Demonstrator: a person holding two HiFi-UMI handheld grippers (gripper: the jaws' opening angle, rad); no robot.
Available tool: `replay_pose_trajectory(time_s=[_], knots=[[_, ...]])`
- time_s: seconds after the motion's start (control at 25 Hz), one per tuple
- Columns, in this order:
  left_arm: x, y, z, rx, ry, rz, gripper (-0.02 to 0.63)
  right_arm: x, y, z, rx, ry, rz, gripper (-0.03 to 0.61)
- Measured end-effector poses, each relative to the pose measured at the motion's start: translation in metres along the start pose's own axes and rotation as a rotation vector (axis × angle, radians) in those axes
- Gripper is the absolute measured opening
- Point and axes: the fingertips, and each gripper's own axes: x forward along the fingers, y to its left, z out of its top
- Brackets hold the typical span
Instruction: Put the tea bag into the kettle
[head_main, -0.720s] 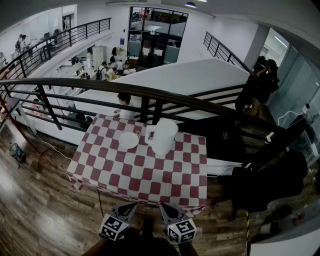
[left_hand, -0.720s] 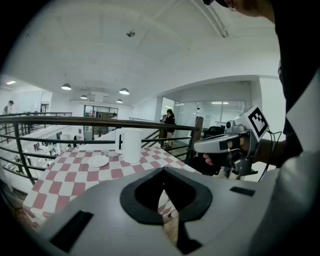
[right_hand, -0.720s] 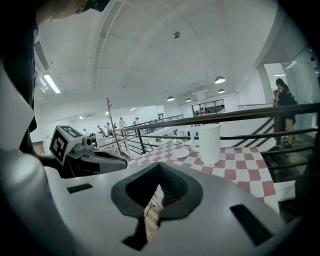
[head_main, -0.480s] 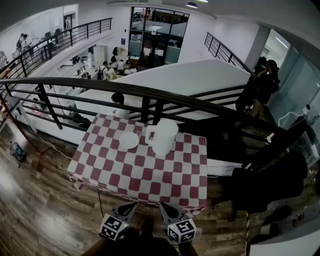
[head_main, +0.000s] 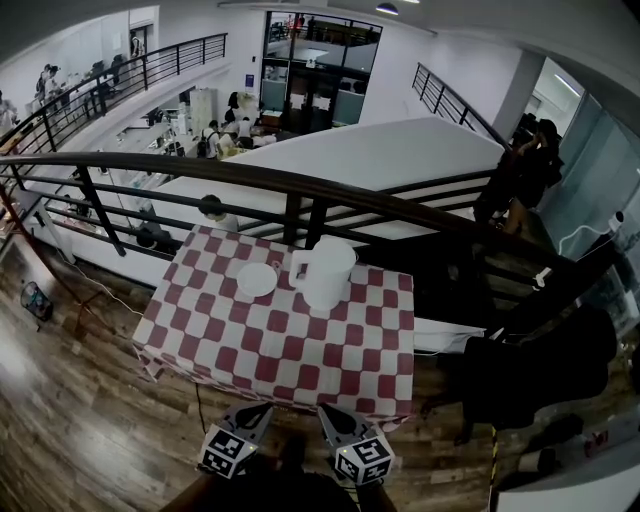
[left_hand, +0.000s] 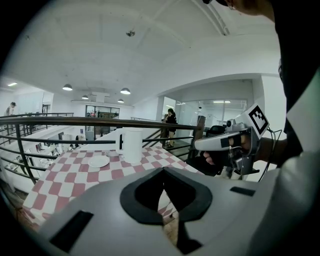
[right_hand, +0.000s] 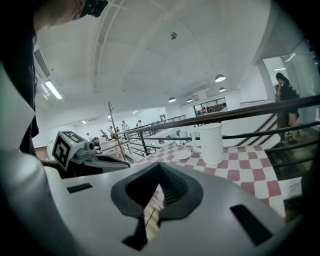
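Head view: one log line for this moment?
left gripper: shut, empty | right gripper: shut, empty | kettle: on table, untouched | plate: beside kettle

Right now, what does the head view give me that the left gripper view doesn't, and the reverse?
Head view only: the whole checked table from above, with the left gripper and right gripper short of its near edge. Left gripper view only: the left jaws shut on nothing, and the hand holding the right gripper. Both: the white kettle beside the small plate, near the railing.
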Motion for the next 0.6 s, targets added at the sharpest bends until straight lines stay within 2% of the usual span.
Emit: replay_pose_trajectory(time_s=[0.44,0.6], knots=[[0.027,0.009,0.017,0.006,-0.009,0.041,0.005,0.0,-0.036,0.005,0.012,0.014,-0.006,0.011],[0.043,0.018,0.026,0.031,-0.03,0.07,0.006,0.004,-0.053,0.008,0.001,-0.005,0.004,0.011]])
